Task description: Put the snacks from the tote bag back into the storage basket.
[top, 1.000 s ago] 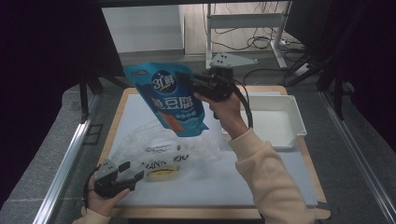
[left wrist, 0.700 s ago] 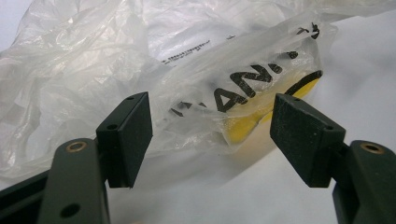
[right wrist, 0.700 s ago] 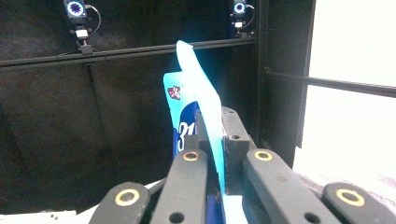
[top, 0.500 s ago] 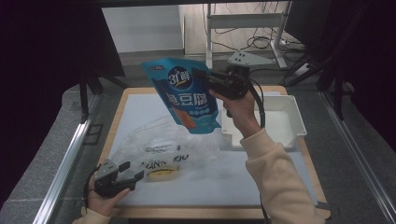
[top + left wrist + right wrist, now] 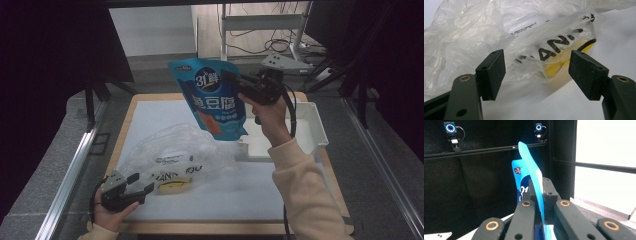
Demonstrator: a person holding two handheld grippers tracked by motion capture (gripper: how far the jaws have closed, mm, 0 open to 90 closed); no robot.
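1 blue pouch (image 5: 215,100), apparently 1 plastic bag (image 5: 175,157).

Blue pouch (image 5: 215,97) with white lettering, upright, lifted above table, clamped at upper edge. Clear crumpled plastic bag (image 5: 175,157), black print, yellow inside, lying on white mat.

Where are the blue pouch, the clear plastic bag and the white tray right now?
blue pouch (image 5: 216,100), high view, middle of its printed front.
clear plastic bag (image 5: 170,155), high view, crumpled middle of the film.
white tray (image 5: 317,125), high view, right-hand wall.
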